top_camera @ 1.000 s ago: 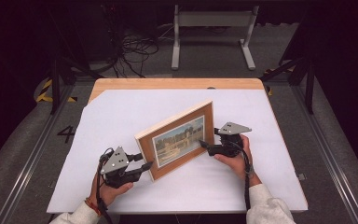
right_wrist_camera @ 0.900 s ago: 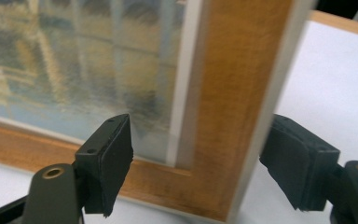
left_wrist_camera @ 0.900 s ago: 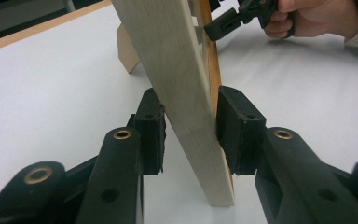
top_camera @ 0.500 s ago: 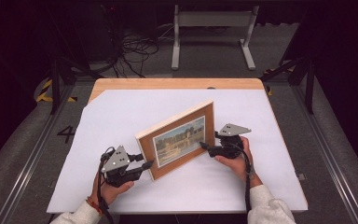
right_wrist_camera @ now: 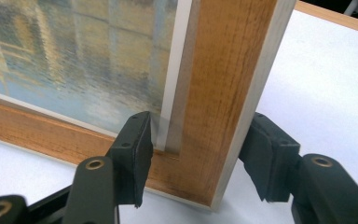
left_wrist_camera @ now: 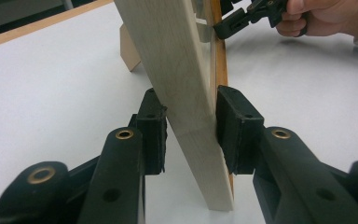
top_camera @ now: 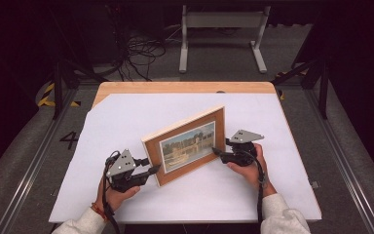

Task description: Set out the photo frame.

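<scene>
A wooden picture frame [top_camera: 185,145] stands upright on the white tabletop [top_camera: 126,117], between the two sets of tongs. The left tongs [top_camera: 152,165] are clenched on the frame's near left edge: in the left gripper view both black pads [left_wrist_camera: 151,126] press against the pale side of the wood. The right tongs [top_camera: 216,151] straddle the frame's lower right corner and have just been closing; one pad [right_wrist_camera: 135,149] lies against the front, while the other stands just clear behind, so they are not yet grasping.
</scene>
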### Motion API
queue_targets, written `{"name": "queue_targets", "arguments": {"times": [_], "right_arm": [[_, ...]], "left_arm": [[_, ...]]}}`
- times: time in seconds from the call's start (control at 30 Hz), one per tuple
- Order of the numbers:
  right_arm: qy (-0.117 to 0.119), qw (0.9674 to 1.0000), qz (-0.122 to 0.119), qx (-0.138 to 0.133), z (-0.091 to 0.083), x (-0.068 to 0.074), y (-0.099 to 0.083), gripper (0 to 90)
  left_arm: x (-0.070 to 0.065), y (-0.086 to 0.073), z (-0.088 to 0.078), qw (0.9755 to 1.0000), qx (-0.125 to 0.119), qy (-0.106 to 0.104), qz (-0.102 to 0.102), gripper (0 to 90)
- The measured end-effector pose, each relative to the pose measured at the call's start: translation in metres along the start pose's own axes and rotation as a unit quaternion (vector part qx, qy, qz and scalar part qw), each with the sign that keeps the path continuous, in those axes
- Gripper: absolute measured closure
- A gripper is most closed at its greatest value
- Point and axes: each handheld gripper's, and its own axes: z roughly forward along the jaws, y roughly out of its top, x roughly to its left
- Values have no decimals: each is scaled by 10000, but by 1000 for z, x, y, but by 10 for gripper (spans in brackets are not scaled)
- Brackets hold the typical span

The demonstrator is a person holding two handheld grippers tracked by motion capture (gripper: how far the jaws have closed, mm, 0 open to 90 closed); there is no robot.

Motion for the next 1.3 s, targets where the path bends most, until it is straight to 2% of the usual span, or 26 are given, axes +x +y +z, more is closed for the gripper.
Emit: {"name": "queue_targets", "arguments": {"times": [0.47,0.57,1.1,1.2,1.3], "right_arm": [[-79,9998,-111,118,-14,3,-7,527],[-28,9999,-76,119,-19,2,-10,541],[-12,9996,-164,221,-36,9,-18,546],[10,9995,-189,240,-41,11,-20,545],[48,9995,-199,221,-44,12,-23,542]], "left_arm": [[7,1,7,9999,-5,21,-105,647],[9,1,8,9998,-6,-52,-216,647],[15,4,20,9998,84,27,-194,609],[18,3,22,9997,68,-63,-243,610],[19,5,23,9998,107,-28,-154,604]]}}
